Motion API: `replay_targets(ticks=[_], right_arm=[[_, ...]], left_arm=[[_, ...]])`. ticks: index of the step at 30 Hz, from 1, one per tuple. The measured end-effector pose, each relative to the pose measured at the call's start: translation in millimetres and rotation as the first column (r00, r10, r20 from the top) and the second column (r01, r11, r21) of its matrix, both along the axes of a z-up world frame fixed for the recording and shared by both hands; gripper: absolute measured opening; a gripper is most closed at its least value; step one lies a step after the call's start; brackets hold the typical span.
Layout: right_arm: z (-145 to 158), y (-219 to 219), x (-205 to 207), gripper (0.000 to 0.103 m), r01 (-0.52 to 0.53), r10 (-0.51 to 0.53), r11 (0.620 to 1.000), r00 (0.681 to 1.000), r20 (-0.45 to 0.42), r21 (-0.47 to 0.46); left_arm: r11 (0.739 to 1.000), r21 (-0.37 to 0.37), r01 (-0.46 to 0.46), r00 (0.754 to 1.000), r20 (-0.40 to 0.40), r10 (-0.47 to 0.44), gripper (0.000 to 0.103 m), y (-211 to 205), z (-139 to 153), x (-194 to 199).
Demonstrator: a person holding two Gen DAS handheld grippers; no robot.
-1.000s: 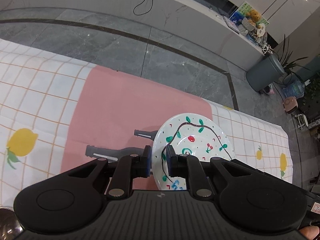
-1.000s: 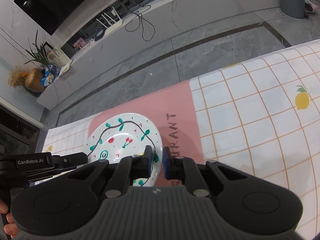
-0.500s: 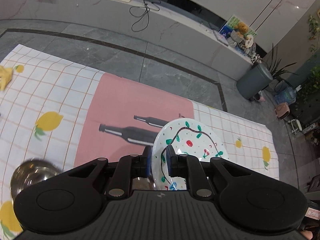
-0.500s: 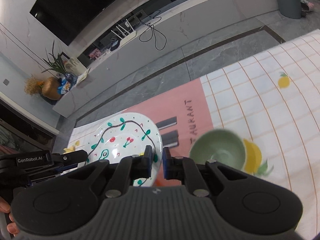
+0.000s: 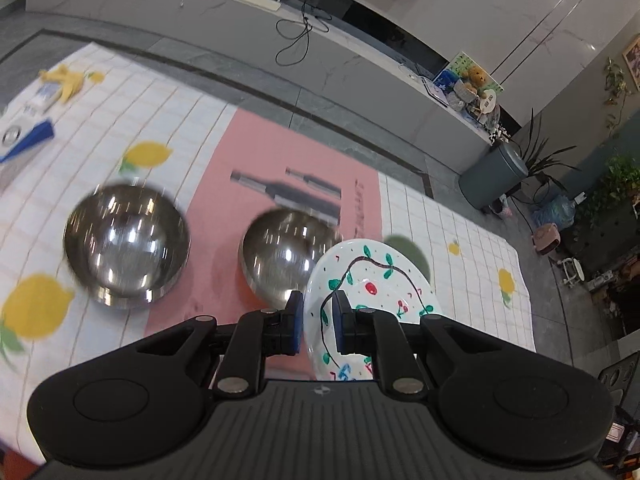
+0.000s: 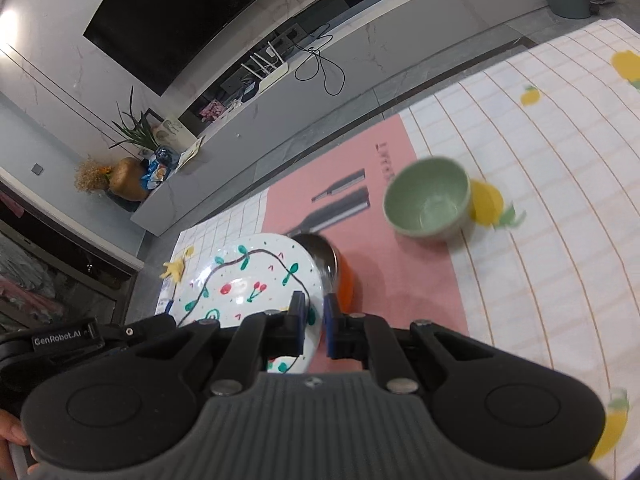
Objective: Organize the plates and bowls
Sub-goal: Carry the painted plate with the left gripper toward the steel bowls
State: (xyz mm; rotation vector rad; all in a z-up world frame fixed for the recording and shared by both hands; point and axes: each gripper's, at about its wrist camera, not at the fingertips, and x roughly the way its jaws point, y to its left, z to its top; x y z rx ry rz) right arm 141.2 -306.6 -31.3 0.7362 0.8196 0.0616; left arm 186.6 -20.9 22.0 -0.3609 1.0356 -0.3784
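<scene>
A white plate (image 5: 376,288) painted with cherries and green leaves hangs above the table, held from both sides. My left gripper (image 5: 318,320) is shut on its left rim. My right gripper (image 6: 314,320) is shut on the right rim of the same plate (image 6: 248,284). Two steel bowls stand on the cloth below: one (image 5: 126,240) at the left, the other (image 5: 284,256) partly under the plate. A green bowl (image 6: 428,200) sits to the right on the cloth; in the left wrist view only its edge (image 5: 408,246) shows behind the plate.
The table carries a checked lemon-print cloth (image 5: 472,240) with a pink panel (image 5: 256,152). A banana peel (image 5: 66,78) and small packets (image 5: 28,136) lie at the far left. Something orange (image 6: 346,282) shows beside the steel bowl. The other gripper's body (image 6: 60,340) is at the lower left.
Both grippers have carried the plate back and upward over the table. The two steel bowls and the green bowl have come into view beneath and beside it.
</scene>
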Motion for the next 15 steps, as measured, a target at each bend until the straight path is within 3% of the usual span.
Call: replay_targets(ticks=[15], right_arm=[[-50.7, 31.5, -86.2, 0.005, 0.021, -0.021, 1.000, 1.000, 0.012, 0.009]], left_arm=[[0.993, -0.072, -0.097, 0.995, -0.034, 0.095, 0.016, 39.3, -69.1, -86.0]])
